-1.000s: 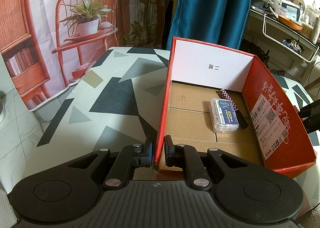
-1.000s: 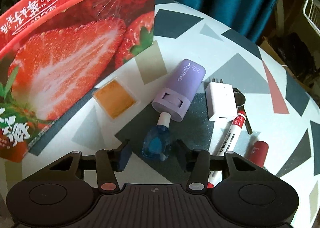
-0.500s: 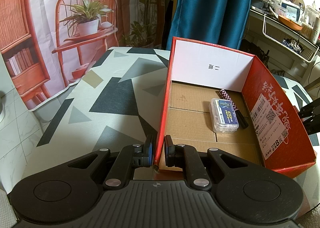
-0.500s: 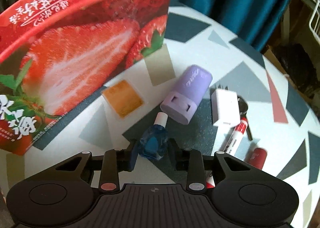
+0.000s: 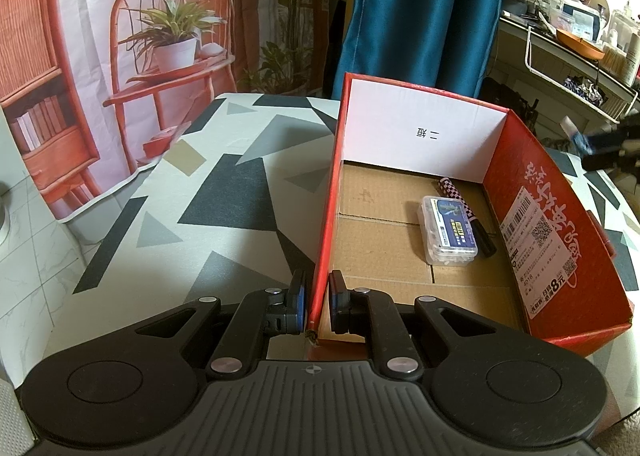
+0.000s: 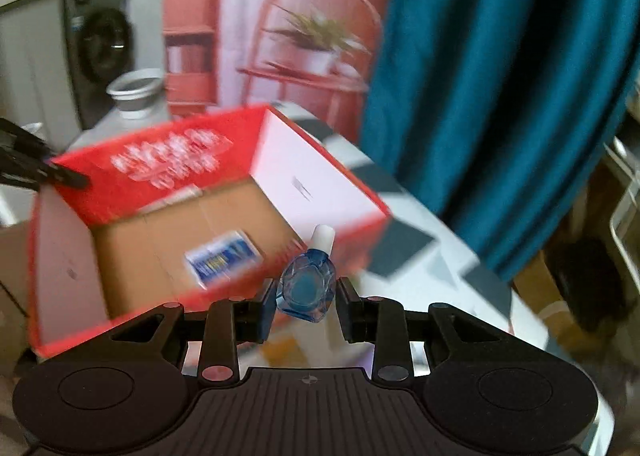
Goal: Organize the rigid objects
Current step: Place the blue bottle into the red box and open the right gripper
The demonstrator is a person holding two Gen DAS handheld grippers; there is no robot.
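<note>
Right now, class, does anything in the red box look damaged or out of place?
Slightly. The red box has a frayed near corner beside the left gripper pinching its wall. The plastic case and marker lie tidily inside.

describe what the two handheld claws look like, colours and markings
Both match: the left claw and the right claw each have a black ribbed plastic body with a small crosshair mark, two round recessed discs, black linkage arms on silver rivets, and blue pads on the fingertips. The right one's two near rivets look pinkish. No cables, sleeves or hands show.
</note>
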